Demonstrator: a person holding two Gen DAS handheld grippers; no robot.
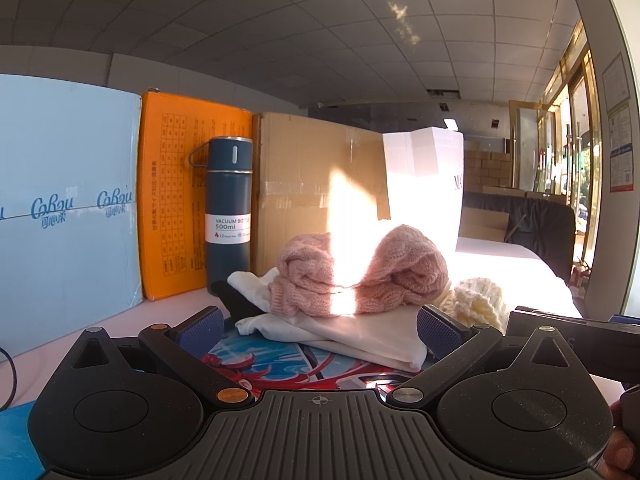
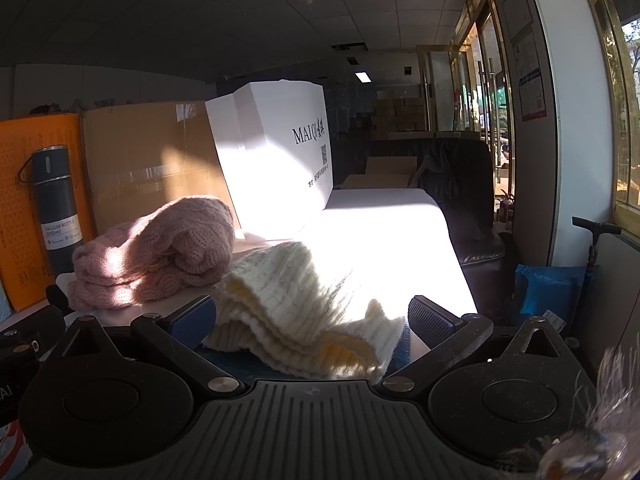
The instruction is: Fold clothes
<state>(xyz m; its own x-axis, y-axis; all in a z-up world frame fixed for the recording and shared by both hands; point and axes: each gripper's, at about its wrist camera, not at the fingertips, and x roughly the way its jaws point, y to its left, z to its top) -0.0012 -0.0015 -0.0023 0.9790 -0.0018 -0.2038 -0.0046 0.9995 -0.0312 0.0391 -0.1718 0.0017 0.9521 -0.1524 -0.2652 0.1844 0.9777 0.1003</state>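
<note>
A pink knit sweater (image 1: 360, 272) lies bunched on top of a white cloth garment (image 1: 352, 332), with a cream knit piece (image 1: 480, 300) to its right. My left gripper (image 1: 320, 330) is open, its pads either side of the white garment's near edge, holding nothing. In the right wrist view the cream knit (image 2: 296, 304) lies folded in layers just ahead, with the pink sweater (image 2: 160, 248) to its left. My right gripper (image 2: 312, 316) is open around the cream knit's near end, not closed on it.
A dark blue vacuum bottle (image 1: 229, 208), an orange box (image 1: 176, 208), a light blue carton (image 1: 68, 200), a cardboard box (image 1: 312, 184) and a white paper bag (image 2: 276, 152) stand along the back. A colourful printed mat (image 1: 280, 364) lies under the clothes. The white table (image 2: 392, 240) runs right in bright sun.
</note>
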